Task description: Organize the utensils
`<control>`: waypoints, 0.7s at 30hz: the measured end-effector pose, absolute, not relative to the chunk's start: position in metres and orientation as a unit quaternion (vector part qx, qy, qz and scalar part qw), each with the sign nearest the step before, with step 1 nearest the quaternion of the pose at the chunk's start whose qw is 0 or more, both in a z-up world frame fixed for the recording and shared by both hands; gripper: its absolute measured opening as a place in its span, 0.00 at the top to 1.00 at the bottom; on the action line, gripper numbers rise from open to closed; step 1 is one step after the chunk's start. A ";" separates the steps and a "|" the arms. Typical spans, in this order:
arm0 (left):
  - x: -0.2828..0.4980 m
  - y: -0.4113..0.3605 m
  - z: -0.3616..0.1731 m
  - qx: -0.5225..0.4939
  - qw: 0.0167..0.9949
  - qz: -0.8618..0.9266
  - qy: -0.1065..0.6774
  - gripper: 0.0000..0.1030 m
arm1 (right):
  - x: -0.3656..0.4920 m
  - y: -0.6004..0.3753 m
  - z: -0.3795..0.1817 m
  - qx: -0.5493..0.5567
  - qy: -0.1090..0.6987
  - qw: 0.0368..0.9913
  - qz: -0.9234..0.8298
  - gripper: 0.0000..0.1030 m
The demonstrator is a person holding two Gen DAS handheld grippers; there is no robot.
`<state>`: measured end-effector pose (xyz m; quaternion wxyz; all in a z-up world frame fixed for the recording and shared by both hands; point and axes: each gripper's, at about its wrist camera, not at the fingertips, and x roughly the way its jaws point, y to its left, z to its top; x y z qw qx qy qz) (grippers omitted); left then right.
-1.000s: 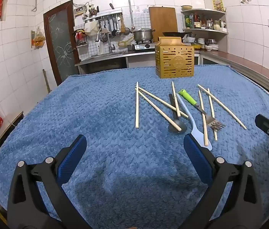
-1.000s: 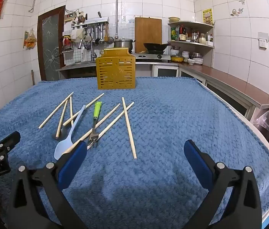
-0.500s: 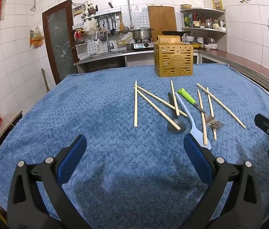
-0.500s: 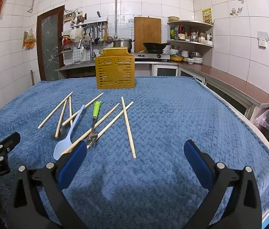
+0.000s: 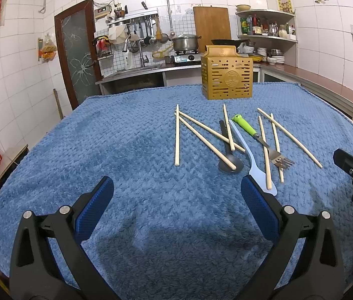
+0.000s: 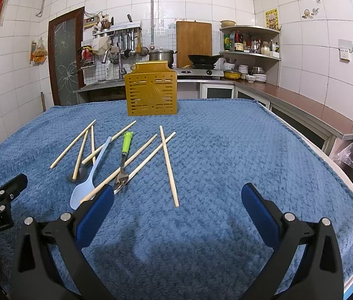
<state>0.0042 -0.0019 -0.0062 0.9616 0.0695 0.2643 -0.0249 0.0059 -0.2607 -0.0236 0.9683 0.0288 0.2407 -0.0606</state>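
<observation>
At one o'clock just beyond the wide-open, empty left hand-held gripper [image 5: 177,195] lay the pale blue spoon [image 5: 254,161], handle running away toward twelve, the equally open, empty right hand-held gripper [image 6: 177,201] similarly near, on the blue-towelled worktop [image 5: 101,155] before the yellow utensil holder [image 5: 227,75].

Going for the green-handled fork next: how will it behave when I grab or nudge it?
The green-handled fork probably stays rigid: metal neck and tines. A chopstick touches its tines, so nudging likely shifts it. The plush blue blanket should curb sliding, though the thick handle could roll slightly.
</observation>
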 end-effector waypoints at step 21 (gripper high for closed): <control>0.004 -0.003 -0.003 0.069 0.961 -0.026 0.265 0.05 | 0.008 -0.261 -0.025 0.035 0.251 0.966 -0.056 0.04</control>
